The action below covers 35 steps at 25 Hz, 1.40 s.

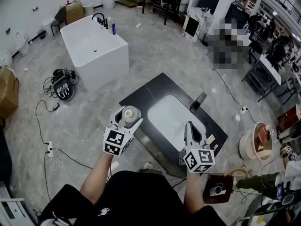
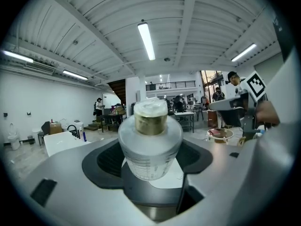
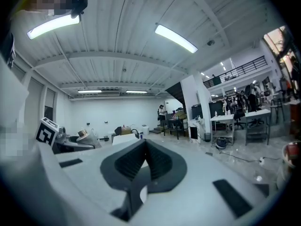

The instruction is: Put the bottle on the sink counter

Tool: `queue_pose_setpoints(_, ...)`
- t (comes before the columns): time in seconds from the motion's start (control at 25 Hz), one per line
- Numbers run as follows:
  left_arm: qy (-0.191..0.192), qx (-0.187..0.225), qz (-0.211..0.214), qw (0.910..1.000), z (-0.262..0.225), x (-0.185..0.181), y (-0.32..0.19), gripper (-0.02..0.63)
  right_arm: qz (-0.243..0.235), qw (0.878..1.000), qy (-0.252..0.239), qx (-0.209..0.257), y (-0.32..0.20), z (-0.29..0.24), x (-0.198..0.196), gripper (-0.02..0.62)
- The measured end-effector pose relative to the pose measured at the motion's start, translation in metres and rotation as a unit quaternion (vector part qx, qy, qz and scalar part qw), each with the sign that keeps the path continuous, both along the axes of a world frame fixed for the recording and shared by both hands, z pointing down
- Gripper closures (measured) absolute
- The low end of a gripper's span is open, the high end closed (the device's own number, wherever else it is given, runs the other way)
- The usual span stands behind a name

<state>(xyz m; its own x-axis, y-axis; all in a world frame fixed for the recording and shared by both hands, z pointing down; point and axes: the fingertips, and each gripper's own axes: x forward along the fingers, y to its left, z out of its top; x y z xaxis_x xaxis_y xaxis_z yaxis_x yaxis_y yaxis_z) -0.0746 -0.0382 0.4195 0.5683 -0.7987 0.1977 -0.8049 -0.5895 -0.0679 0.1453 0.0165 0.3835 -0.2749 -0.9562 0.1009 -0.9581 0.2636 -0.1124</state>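
Note:
A frosted bottle (image 1: 130, 113) with a gold neck and a white cap sits upright between the jaws of my left gripper (image 1: 126, 120), which is shut on its body. In the left gripper view the bottle (image 2: 150, 124) fills the gap of the gripper (image 2: 149, 158). The gripper hangs over the floor, just left of the black sink counter (image 1: 155, 86) with its white basin (image 1: 169, 117). My right gripper (image 1: 192, 131) is over the basin's near right side; its dark pads (image 3: 157, 161) meet with nothing between them.
A dark faucet (image 1: 199, 100) stands on the counter's right edge. A white bathtub (image 1: 94, 48) stands at the far left, with a device and cables (image 1: 62, 84) on the floor beside it. A round bucket (image 1: 256, 142) stands to the right, and a cardboard box (image 1: 7, 91) at the left edge.

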Motion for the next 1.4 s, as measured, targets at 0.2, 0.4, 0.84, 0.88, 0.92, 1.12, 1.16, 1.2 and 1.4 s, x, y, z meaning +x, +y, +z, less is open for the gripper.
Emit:
queue_pose_setpoints(0.2,-0.007,0.001,-0.025,0.9997,0.002,0.019,-0.024,0.279,-0.015,1.000,-0.009,-0.001,-0.040,0.010,0.026,0.594)
queue_pose_setpoints(0.4,-0.019,0.001,-0.052,0.9985,-0.005,0.031,-0.034,0.279,-0.047,0.999,-0.026,-0.004,-0.069,0.014,0.039,0.594)
queue_pose_setpoints(0.84,-0.036,0.001,-0.028,0.9989,-0.004,0.064,-0.048,0.279,-0.039,0.998,-0.045,-0.009,-0.063,0.029,0.061,0.594)
queue_pose_setpoints(0.88,-0.036,0.001,-0.021,0.9991,-0.004,0.070,-0.052,0.279,-0.031,0.998,-0.045,-0.009,-0.062,0.029,0.066,0.594)
queue_pose_setpoints(0.92,-0.035,0.001,-0.013,0.9993,-0.003,0.076,-0.057,0.279,-0.022,0.999,-0.046,-0.008,-0.063,0.029,0.072,0.594)
queue_pose_setpoints(1.12,-0.035,-0.011,0.031,0.9988,0.012,0.095,-0.085,0.279,0.022,0.999,-0.039,-0.020,-0.073,0.038,0.090,0.594)
queue_pose_setpoints(1.16,-0.032,-0.015,0.039,0.9986,0.014,0.098,-0.091,0.279,0.031,0.999,-0.034,-0.021,-0.075,0.038,0.092,0.594)
queue_pose_setpoints(1.2,-0.029,-0.016,0.047,0.9983,0.015,0.101,-0.099,0.279,0.041,0.999,-0.029,-0.020,-0.078,0.037,0.093,0.594)
queue_pose_setpoints(1.4,-0.015,-0.010,0.091,0.9957,0.019,0.116,-0.143,0.279,0.088,0.996,-0.004,-0.017,-0.094,0.036,0.097,0.594)
